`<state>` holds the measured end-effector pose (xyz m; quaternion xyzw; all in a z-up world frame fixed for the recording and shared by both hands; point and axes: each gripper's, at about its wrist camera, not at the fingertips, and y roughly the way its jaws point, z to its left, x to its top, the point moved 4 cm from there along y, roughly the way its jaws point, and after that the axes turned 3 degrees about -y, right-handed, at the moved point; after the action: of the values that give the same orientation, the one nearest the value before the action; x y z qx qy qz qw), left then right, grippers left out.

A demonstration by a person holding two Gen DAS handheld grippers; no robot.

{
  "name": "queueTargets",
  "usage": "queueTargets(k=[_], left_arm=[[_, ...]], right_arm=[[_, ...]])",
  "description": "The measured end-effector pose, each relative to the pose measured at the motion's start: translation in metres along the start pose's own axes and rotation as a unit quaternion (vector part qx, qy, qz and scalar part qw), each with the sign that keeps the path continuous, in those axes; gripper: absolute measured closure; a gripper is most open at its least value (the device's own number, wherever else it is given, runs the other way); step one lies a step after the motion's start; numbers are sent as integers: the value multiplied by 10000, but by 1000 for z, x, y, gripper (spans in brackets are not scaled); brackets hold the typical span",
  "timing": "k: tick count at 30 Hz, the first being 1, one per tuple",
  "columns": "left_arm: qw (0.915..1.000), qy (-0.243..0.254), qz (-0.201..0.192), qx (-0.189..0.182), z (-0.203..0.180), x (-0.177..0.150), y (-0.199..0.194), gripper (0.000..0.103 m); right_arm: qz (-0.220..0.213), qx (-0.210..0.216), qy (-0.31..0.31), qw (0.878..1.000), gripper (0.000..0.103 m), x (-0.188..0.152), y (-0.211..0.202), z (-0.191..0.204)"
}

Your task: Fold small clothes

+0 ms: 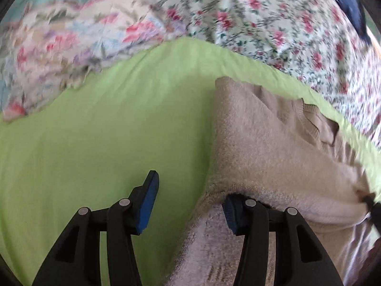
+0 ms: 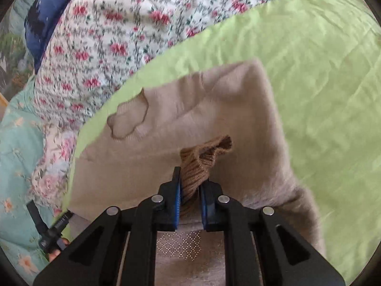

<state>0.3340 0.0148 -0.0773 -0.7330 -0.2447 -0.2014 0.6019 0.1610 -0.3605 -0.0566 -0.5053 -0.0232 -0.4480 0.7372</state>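
Observation:
A small beige knit sweater (image 2: 190, 114) lies on a lime green sheet (image 2: 321, 71), its ribbed neckline (image 2: 128, 119) toward the far left. My right gripper (image 2: 190, 190) is shut on the sweater's brown ribbed cuff (image 2: 202, 157) and holds it over the sweater's body. In the left wrist view the same sweater (image 1: 262, 143) fills the right half. My left gripper (image 1: 188, 200) is open; its left finger is over bare green sheet (image 1: 95, 143), and its right fingertip is hidden under the sweater's edge.
A white quilt with red flowers (image 2: 107, 35) bunches beyond the sheet, with a pastel floral blanket (image 1: 59, 35) to its side. A dark blue cloth (image 2: 47, 12) lies at the far edge. The left gripper shows at the lower left of the right wrist view (image 2: 47, 228).

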Motion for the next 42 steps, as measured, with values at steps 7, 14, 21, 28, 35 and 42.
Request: queueTargets(k=[7, 14, 21, 28, 35, 42], left_arm=[[9998, -73, 134, -143, 0, -1, 4, 49], [9997, 20, 227, -125, 1, -2, 4, 48], [9979, 467, 420, -139, 4, -21, -19, 49], [9902, 752, 721, -927, 13, -87, -92, 40], [9839, 905, 1058, -1122, 48, -174, -151, 36], [9712, 1211, 1148, -1704, 51, -240, -193, 31]], right_arm=[[-395, -1482, -416, 9873, 80, 4, -34, 2], [530, -932, -1143, 9876, 76, -17, 15, 33], [178, -753, -709, 9945, 65, -24, -41, 15], [331, -357, -885, 9949, 50, -75, -111, 14], [751, -813, -998, 9888, 47, -163, -166, -16], [932, -529, -934, 9898, 47, -219, -209, -39]])
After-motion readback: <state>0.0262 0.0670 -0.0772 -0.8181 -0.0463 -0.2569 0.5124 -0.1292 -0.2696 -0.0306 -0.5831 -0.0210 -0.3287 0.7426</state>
